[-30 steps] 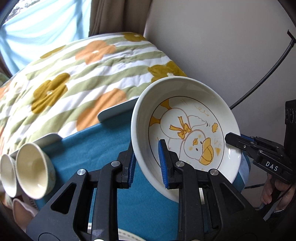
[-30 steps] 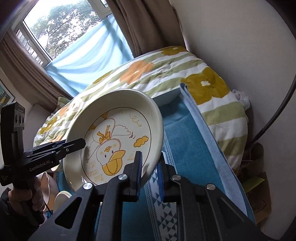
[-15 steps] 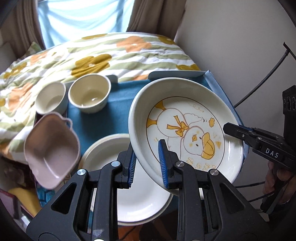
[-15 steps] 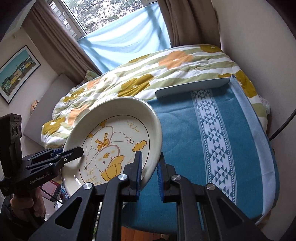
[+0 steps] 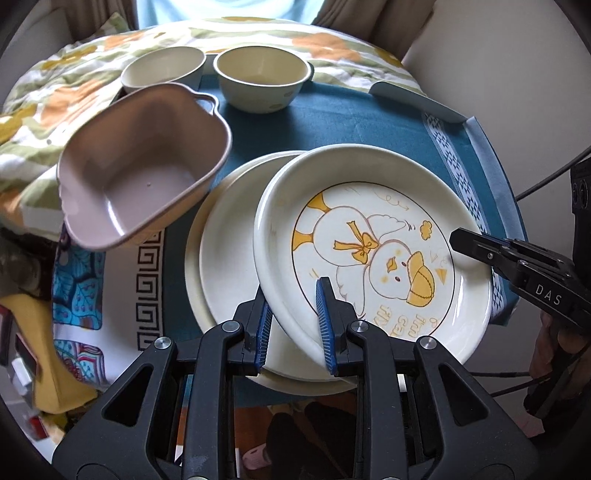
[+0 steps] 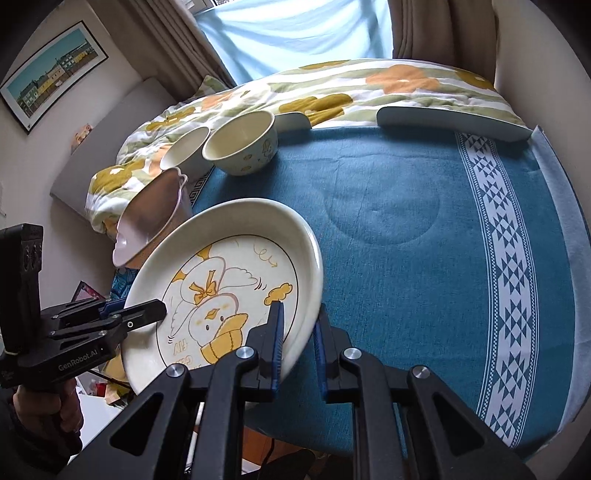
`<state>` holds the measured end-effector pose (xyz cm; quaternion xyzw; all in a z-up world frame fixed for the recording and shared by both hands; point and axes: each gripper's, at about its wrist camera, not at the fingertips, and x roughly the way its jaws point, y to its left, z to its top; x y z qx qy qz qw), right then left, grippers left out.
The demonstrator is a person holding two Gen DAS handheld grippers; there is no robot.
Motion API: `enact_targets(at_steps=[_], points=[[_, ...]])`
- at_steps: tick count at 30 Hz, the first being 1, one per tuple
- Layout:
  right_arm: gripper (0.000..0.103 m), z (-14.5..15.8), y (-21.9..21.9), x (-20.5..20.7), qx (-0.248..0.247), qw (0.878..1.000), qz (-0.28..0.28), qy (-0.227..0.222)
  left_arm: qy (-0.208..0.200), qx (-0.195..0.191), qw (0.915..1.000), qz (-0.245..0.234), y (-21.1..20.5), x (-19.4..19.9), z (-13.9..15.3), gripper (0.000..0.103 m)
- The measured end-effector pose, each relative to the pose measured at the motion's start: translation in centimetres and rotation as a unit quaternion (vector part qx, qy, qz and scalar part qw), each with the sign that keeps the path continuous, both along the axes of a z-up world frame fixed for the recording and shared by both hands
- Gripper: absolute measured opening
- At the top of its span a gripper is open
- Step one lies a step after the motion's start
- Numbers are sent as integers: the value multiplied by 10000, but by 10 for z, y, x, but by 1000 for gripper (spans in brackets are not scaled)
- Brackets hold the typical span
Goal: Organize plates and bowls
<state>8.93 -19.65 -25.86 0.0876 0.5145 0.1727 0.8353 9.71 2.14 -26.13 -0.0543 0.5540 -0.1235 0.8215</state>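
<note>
1. The duck plate was held in the air, tilted, over a plain cream plate that lay on the tabletop; whether the two touched could not be told.
2. The near rim of the duck plate was gripped by the left gripper, its jaws closed onto the rim with one blue pad inside the plate and one beneath it.
3. The opposite rim was gripped by the right gripper, its jaws likewise narrowed onto the plate's edge, one pad on the printed face and one behind.
4. A pink square bowl with small handles was seen tilted, just beside the plain plate on its left; what supported it could not be told.
5. Two round cream bowls were set side by side at the far edge of the tabletop: the nearer spotted bowl and a second bowl to its left.
6. The tabletop was covered by a blue cloth with a white geometric band along its right side.
7. Beyond the tabletop a bed with a flowered quilt was visible, and behind it a window with curtains.
8. A framed picture was hung on the wall to the left.
</note>
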Motion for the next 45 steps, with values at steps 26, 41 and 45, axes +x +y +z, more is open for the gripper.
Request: enact_targets(at_steps=[26, 41, 45], points=[[14, -5, 21, 11, -438, 9977, 499, -130, -43, 1041, 9945, 104, -13, 4, -22, 21], [14, -12, 32, 13, -792, 9934, 825, -65, -167, 1938, 9809, 11, -26, 3, -21, 21], [14, -15, 35, 15, -777, 9932, 863, -31, -343, 2405, 9699, -140, -36, -1, -19, 21]])
